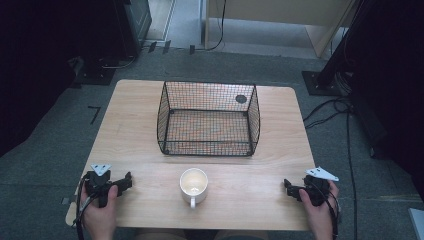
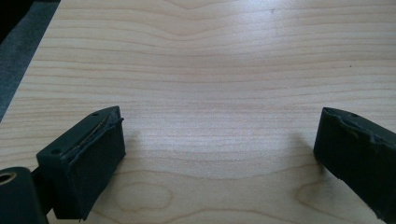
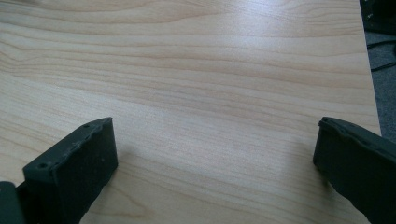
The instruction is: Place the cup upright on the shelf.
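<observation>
A white mug [image 1: 193, 185] stands upright near the table's front edge, handle toward the person, and looks empty. Behind it sits a black wire basket [image 1: 208, 119], empty. My left gripper [image 1: 114, 181] rests at the front left corner, held by a hand, well left of the mug. In the left gripper view the left gripper [image 2: 219, 140] is open, with bare wood between its jaws. My right gripper [image 1: 292, 187] rests at the front right, held by the other hand. The right gripper [image 3: 215, 144] is open too, over bare wood.
The light wooden table [image 1: 140, 145] stands on grey carpet. A dark round mark [image 1: 241, 99] lies on the tabletop behind the basket. Cables [image 1: 345, 130] run over the floor at the right, and dark equipment stands at both sides.
</observation>
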{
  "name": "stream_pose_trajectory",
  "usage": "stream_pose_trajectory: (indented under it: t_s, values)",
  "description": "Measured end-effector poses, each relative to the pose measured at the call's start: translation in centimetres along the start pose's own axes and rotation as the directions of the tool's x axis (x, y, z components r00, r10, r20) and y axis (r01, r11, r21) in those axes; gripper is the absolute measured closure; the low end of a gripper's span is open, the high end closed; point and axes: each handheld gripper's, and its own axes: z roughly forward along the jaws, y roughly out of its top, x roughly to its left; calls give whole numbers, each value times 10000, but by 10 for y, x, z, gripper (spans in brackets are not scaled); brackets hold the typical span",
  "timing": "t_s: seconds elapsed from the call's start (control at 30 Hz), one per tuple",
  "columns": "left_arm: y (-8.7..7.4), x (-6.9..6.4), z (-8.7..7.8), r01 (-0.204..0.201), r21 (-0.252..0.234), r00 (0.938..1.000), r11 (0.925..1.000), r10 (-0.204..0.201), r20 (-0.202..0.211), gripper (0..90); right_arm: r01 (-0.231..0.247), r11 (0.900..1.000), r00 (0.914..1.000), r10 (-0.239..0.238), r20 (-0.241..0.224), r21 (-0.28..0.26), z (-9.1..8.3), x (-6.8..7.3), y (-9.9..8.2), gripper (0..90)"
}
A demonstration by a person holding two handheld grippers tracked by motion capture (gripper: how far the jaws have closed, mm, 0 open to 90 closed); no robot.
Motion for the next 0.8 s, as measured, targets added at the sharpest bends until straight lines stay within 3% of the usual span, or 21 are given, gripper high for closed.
stream_pose_trajectory:
  t_s: [0.17,0.37,0.57,0.8]
  values:
    - [0,0,0,9,-2,10000,10000,-9,1,22,-1,10000,10000,1,0,5,0,0,0,0]
    - [0,0,0,9,-1,10000,10000,-9,-4,22,-479,9988,9980,481,401,-46,-3,7,-3,0]
    - [0,0,0,24,0,10000,10000,-24,-3,22,-440,9990,9990,439,36,125,-9,20,-4,0]
    - [0,0,0,24,-1,10000,10000,-24,-1,22,-37,10000,9995,35,-310,-60,-23,43,-2,0]
